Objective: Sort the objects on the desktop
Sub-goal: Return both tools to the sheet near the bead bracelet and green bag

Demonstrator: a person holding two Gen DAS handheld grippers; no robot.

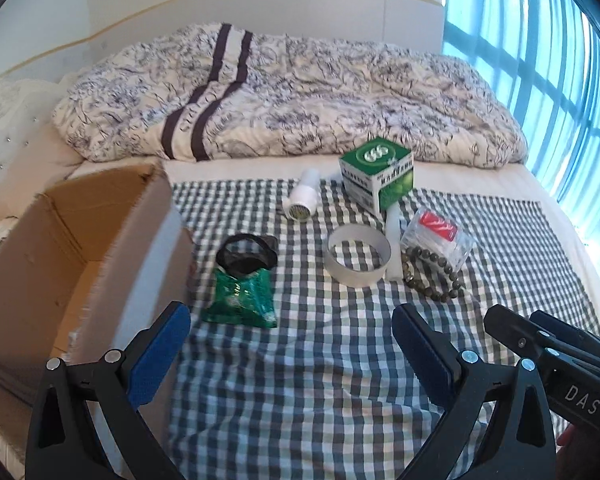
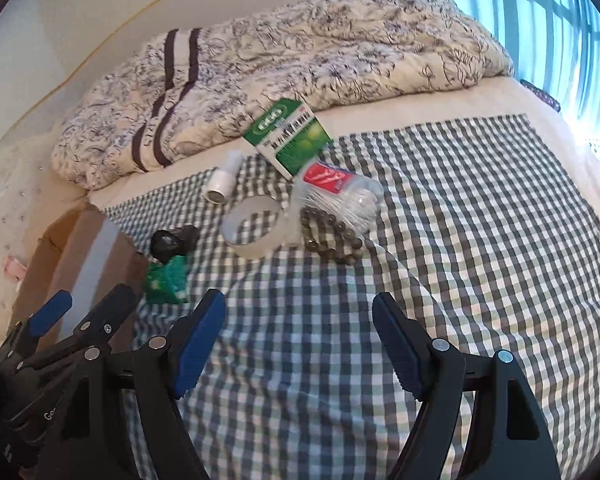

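Well ahead of both grippers, left and right, spread wide and empty, lies the tape ring.

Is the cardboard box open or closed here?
Open. In the left wrist view the cardboard box has its flaps folded outward, exposing the brown inner walls. Whether anything lies inside cannot be told.

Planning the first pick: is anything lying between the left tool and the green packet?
Nothing visible: only bare checked cloth lies between the open left tool and the green packet. The cardboard box sits off to the left.
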